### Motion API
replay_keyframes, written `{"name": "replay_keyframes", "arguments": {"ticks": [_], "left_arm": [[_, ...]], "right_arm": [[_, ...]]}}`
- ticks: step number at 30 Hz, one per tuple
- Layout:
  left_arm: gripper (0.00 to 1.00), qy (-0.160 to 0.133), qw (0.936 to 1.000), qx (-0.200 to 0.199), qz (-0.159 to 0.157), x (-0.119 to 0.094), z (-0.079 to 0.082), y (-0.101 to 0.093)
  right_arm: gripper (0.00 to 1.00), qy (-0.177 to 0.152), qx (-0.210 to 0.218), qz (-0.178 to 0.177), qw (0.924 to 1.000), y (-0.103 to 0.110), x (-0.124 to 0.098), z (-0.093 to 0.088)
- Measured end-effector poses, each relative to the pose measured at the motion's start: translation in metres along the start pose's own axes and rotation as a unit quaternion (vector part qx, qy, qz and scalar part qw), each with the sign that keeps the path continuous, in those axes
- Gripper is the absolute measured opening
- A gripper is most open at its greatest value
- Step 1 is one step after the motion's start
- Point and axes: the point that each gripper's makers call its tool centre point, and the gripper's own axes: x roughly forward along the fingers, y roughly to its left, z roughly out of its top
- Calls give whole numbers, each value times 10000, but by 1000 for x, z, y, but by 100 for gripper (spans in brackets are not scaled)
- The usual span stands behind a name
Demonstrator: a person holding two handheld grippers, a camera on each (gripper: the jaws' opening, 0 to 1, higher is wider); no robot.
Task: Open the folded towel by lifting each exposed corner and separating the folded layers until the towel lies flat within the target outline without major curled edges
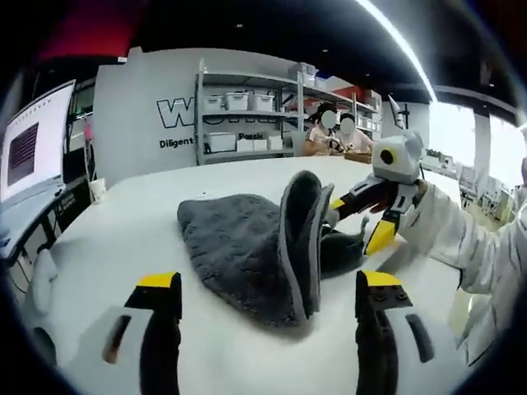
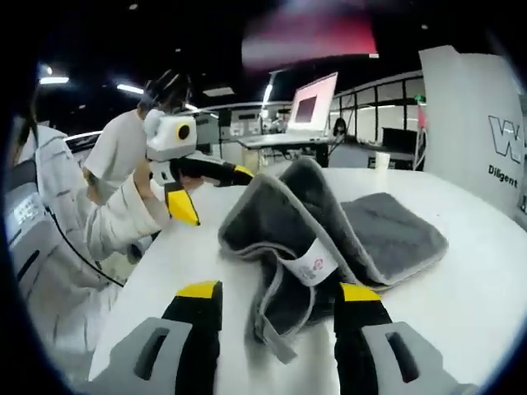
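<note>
While the grey towel is stood up in a ridge on the white surface, the left hand-held gripper is held released and apart from it. The raised layer should be drawn outward and low so the edge is laid without curling. The right hand-held gripper is spread around a hanging fold; no firm clench can be told. One towel and two grippers are counted.

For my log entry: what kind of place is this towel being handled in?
Probably a lab or workshop: metal shelving stacked with storage bins, a monitor on a desk, and a wide white table holding the grey towel.
</note>
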Motion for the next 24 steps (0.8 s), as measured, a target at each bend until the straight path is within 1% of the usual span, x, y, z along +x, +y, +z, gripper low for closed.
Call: {"name": "replay_keyframes", "arguments": {"ticks": [2,3,5,6,7,9,12,14,16,19,21,24], "left_arm": [[83,-66,10000,-1,72,0,1,0],[81,-78,9999,11,71,1,1,-1],[80,-37,10000,28,28,2,-1,-3],[81,-1,10000,11,19,3,-2,-3],[82,5,10000,6,18,3,-3,-4],[81,7,10000,-1,29,3,-4,-3],[80,-31,10000,-50,40,2,-3,-2],[80,-34,10000,-74,56,1,-3,-1],[80,-18,10000,-52,76,1,-4,1],[80,-22,9999,-43,90,-1,-3,2],[80,-54,9999,-44,116,-4,0,4],[79,-87,9998,-25,185,-7,3,8]], "right_arm": [[46,134,-42,-33,9999,0,4,-5],[46,161,-62,-43,9998,0,6,-6],[41,212,-111,-28,9997,1,8,-8],[38,196,-227,-111,9995,-2,9,-8],[33,191,-330,-163,9991,-4,9,-7],[25,173,-514,-197,9983,-4,8,-5],[17,158,-720,-284,9969,-7,7,-4],[10,159,-820,-292,9961,-7,7,-4],[1,128,-1040,-256,9942,-5,7,-3],[0,106,-1091,-172,9938,-1,8,-1],[0,102,-1237,-35,9923,7,9,0],[0,241,-1393,85,9899,14,11,-4]]}}
